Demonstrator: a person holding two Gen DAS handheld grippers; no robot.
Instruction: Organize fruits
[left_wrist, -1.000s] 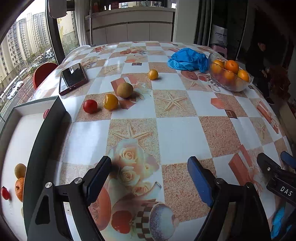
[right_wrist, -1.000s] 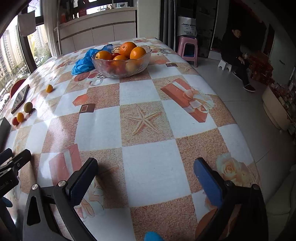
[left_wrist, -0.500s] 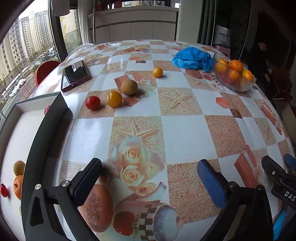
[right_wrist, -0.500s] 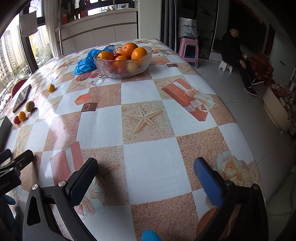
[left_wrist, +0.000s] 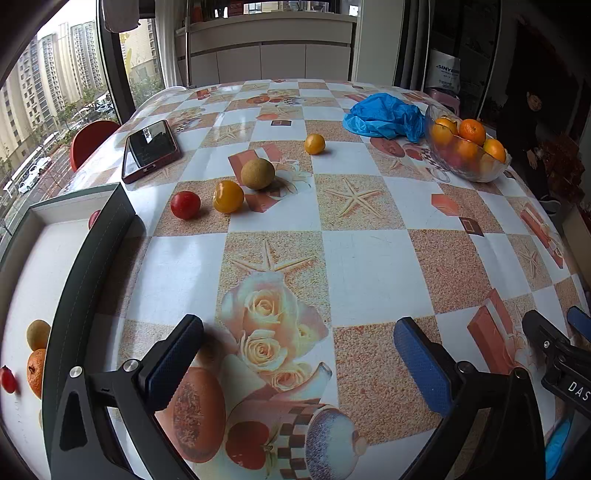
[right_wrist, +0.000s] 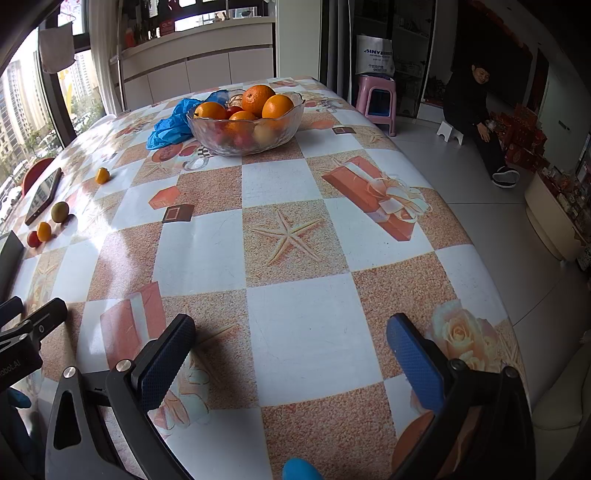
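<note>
Four fruits (left_wrist: 228, 196) wait mid-frame; we see a few already in the tray (left_wrist: 26, 258) at left. Left gripper (left_wrist: 298, 345) and right gripper (right_wrist: 291, 341) hang released, empty.

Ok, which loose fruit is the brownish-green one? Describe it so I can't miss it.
Find the dark phone in its red case on the patterned table. Right of it sit three fruits in a diagonal row. The dull brownish-green round fruit is farthest, unlike the glossy yellow-orange fruit and red fruit.
</note>
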